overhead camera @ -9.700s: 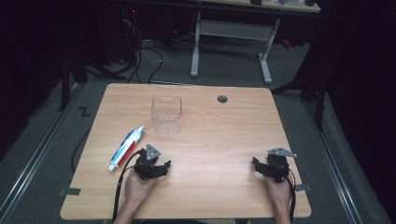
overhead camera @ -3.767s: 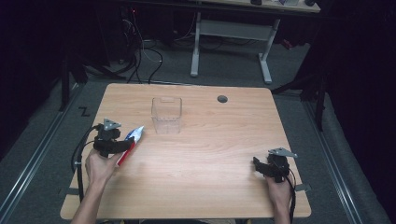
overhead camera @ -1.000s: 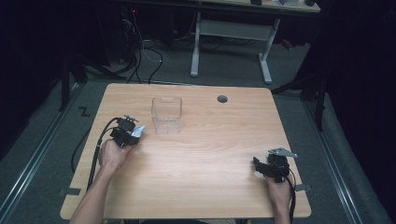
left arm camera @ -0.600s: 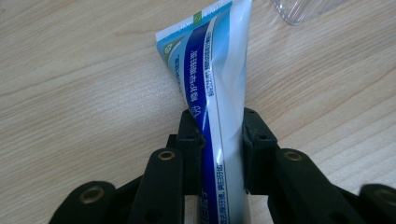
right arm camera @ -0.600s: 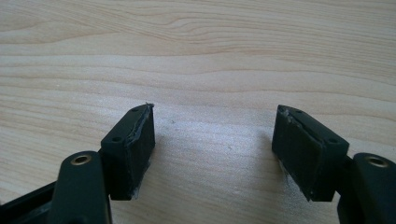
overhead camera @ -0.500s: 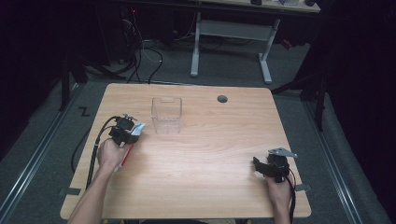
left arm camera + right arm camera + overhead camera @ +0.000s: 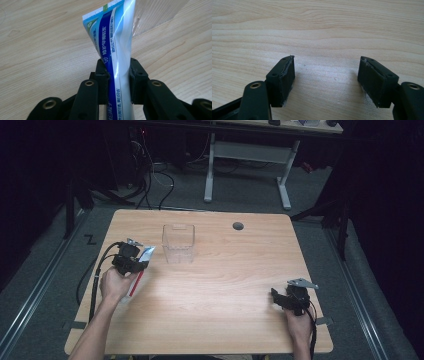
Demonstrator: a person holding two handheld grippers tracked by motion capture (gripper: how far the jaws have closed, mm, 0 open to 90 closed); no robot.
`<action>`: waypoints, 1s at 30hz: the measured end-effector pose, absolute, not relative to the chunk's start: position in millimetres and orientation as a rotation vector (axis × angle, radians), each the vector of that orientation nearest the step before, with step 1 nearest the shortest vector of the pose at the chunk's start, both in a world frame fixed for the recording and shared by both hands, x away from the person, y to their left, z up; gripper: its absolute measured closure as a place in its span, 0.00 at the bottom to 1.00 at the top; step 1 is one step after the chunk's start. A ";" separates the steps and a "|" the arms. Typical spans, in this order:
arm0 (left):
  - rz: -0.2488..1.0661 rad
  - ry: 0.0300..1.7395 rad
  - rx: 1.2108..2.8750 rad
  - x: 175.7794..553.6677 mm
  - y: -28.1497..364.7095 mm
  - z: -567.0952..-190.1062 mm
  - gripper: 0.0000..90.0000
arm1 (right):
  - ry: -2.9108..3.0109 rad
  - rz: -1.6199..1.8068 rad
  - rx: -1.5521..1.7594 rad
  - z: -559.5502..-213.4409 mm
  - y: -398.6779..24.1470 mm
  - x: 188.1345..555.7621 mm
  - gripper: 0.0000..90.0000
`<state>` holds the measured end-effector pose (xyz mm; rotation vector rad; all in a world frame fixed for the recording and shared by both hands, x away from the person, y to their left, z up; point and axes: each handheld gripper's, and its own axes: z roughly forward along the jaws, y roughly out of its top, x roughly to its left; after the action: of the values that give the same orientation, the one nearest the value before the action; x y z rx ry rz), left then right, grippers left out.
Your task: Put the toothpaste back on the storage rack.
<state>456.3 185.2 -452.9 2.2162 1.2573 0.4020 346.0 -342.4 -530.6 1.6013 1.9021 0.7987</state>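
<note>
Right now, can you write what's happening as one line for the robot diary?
left gripper: shut on toothpaste tube, beside clear container | right gripper: open, empty, over table

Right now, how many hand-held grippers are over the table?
2. The left hand-held gripper is at the table's left side beside the clear container, shut on the toothpaste tube. The right hand-held gripper sits near the front right, jaws open.

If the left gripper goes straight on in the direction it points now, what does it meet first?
Probably the clear plastic container. The left gripper, shut on the toothpaste tube, points along the table toward it, and the tube's flat end would likely touch first. Depth is unclear, so it may pass just beside the container.
</note>
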 end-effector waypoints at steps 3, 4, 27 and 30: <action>0.387 1.243 2.199 453.5 186.2 -449.2 0.81 | 1.902 0.798 1.602 -530.6 -342.4 346.0 0.34; 0.385 1.239 2.192 452.3 186.3 -447.7 0.81 | 1.902 0.798 1.601 -530.6 -342.5 346.0 0.34; 0.369 1.131 2.108 433.0 180.0 -417.3 0.80 | 1.902 0.798 1.601 -530.6 -342.5 346.0 0.34; 0.370 1.115 2.099 431.1 178.2 -413.8 0.80 | 1.903 0.798 1.601 -530.6 -342.5 346.0 0.34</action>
<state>431.1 178.2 -413.8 2.0985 1.1150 0.3704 346.0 -342.5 -530.6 1.6008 1.9025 0.7982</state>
